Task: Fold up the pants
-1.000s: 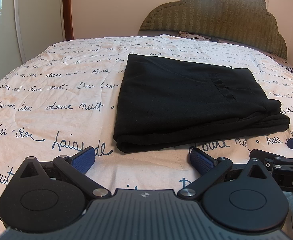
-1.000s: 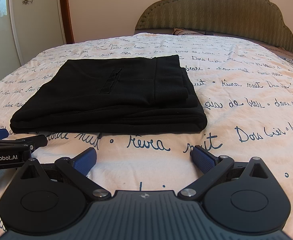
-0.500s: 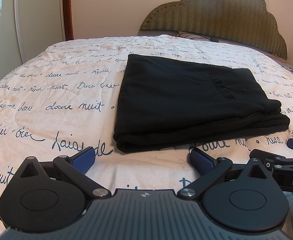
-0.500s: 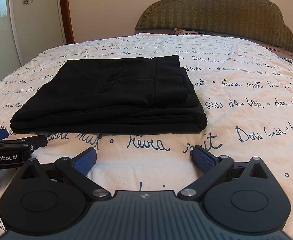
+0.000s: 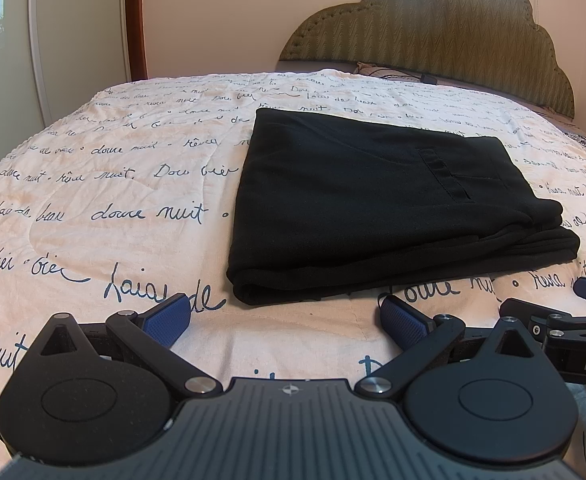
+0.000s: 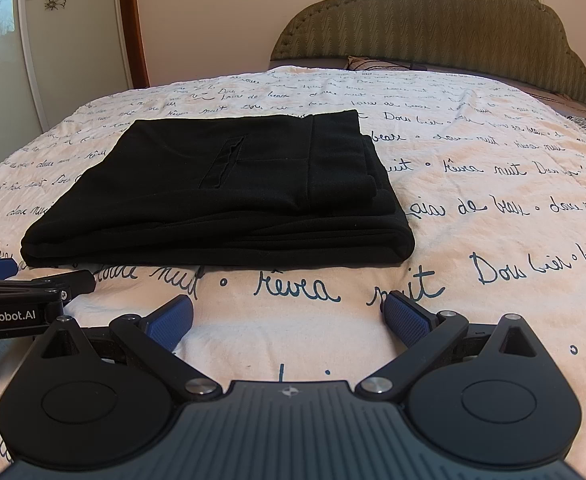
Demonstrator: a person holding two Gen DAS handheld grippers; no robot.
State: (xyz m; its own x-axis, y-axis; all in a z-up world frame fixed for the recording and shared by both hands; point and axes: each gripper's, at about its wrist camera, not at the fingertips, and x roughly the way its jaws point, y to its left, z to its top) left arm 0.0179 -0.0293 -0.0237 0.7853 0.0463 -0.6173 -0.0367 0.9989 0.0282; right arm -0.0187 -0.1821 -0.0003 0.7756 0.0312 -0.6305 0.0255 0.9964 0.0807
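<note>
Bed (image 5: 133, 184) in script-print quilt fills my view, black pants (image 5: 373, 204) folded at frame centre.
Soft, limp, light cloth; I'd pinch the thick rolled near edge. My left gripper (image 5: 285, 316) and right gripper (image 6: 289, 316) hang spread wide, empty, just short of it.

Soft, even daylight, sharp focus throughout, strong fisheye bending and dark corners.
</note>
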